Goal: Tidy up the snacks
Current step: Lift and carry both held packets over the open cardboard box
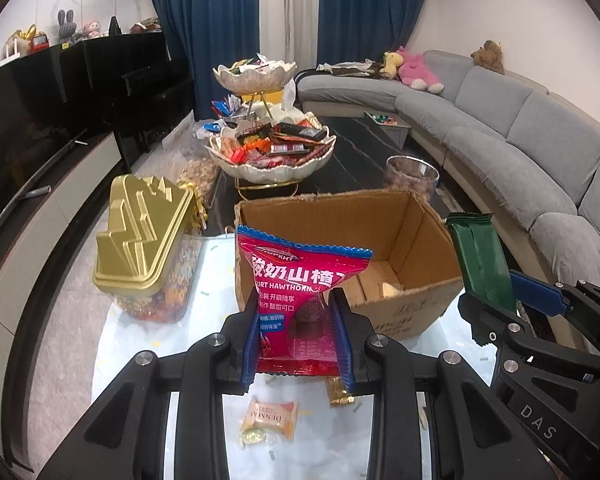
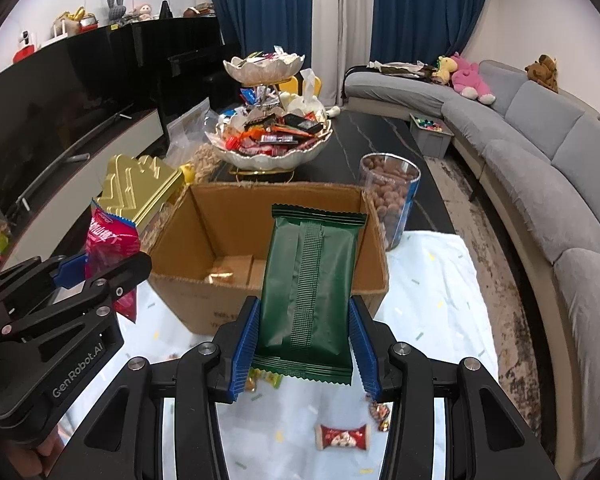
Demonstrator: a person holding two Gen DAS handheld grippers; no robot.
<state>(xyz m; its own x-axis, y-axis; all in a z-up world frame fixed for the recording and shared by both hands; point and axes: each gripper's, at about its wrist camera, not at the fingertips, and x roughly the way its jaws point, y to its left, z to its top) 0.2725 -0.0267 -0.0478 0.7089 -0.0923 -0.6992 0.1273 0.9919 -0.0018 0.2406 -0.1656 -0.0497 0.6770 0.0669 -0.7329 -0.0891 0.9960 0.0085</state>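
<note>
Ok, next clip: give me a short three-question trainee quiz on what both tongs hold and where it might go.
1. True or false: the left tongs grip the glossy pink hawthorn snack packet.
2. What do the right tongs hold?
3. Which container lies directly ahead: A) open brown cardboard box, B) gold-lidded clear plastic tub, C) clear glass jar of brown nuts?

Key: 1 true. 2 the dark green foil snack bar. 3 A.

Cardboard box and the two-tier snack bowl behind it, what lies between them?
Nothing: bare dark tabletop separates the cardboard box from the snack bowl, which the right wrist view shows.
</note>
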